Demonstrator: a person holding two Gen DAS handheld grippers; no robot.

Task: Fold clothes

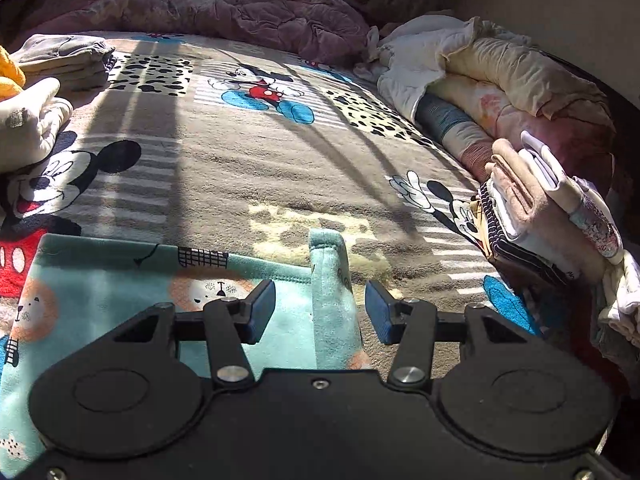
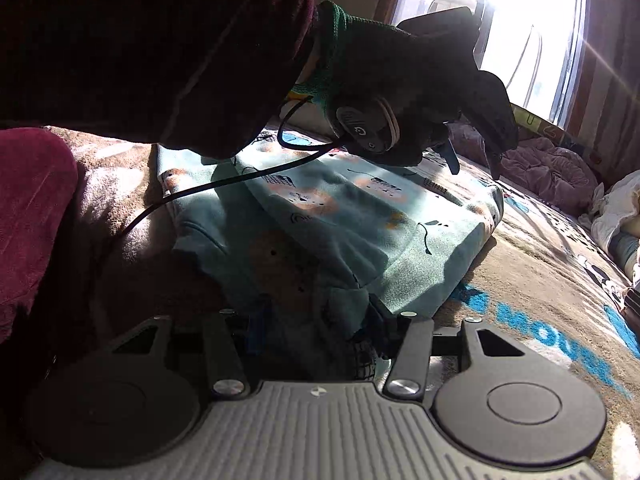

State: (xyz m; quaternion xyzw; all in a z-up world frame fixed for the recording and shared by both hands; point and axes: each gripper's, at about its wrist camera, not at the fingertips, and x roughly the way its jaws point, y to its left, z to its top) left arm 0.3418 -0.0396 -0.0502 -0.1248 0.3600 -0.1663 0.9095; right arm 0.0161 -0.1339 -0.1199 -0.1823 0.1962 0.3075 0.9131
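Note:
A teal fleece garment with lion prints [image 1: 120, 280] lies on the Mickey Mouse blanket [image 1: 248, 152]. In the left wrist view my left gripper [image 1: 320, 312] is open, and a raised fold of the garment [image 1: 332, 280] stands between its blue pads without being pinched. In the right wrist view the garment [image 2: 360, 220] lies partly folded, and my right gripper [image 2: 316, 324] is open around its near edge in shadow. The left gripper [image 2: 472, 160] shows there too, held by a gloved hand [image 2: 400, 80] over the garment's far corner.
Folded clothes are stacked at the right [image 1: 552, 208] and at the far left [image 1: 64, 60]. A white and yellow pile [image 1: 28, 120] sits near left. Crumpled quilts [image 1: 224, 12] and bedding [image 1: 500, 76] line the far and right sides. A bright window [image 2: 500, 20] is behind.

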